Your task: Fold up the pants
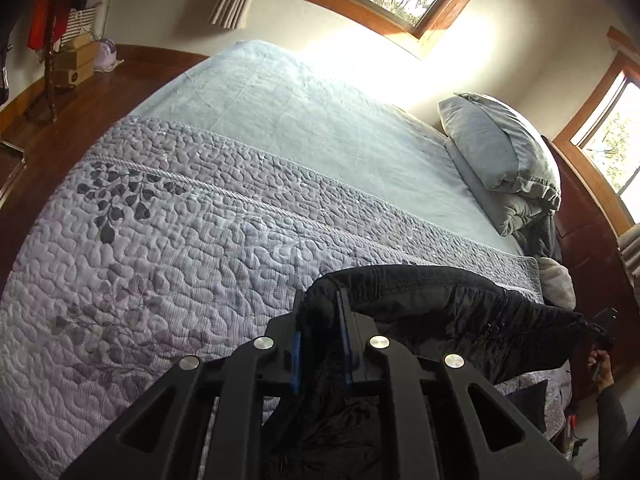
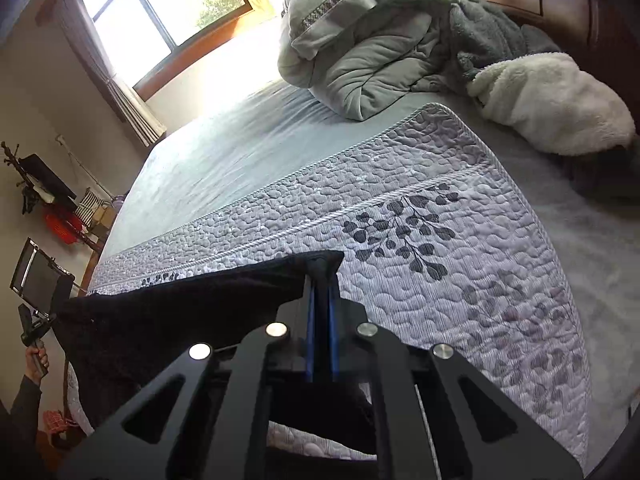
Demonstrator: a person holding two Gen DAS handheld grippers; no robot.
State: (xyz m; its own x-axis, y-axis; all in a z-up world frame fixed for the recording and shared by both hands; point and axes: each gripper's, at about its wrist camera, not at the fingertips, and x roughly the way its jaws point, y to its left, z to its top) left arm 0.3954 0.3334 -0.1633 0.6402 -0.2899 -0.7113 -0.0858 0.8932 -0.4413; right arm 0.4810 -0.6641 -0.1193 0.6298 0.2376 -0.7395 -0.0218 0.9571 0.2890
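While the bed (image 1: 280, 92) spreads wide under both cameras, its grey quilted cover (image 1: 160, 216) reaching toward the folded bedding (image 2: 360, 52) at the headboard end, the black pants (image 1: 452, 312) hang stretched in the air above the cover's near edge, their long run going crosswise between the two tools. Neither arm is nearer than the other: each has one end of the held edge. On the left gripper (image 1: 320, 340) the jaws are nearly closed, pinching a bunched corner of the cloth, with the rest trailing off to the right. On the right gripper (image 2: 320, 320) the jaws are drawn tight on the other corner, and the cloth trails left. From the jaws, the cover lies ahead and below, so the coming move likely means carrying both corners forward together and lowering the pants flat along the quilt
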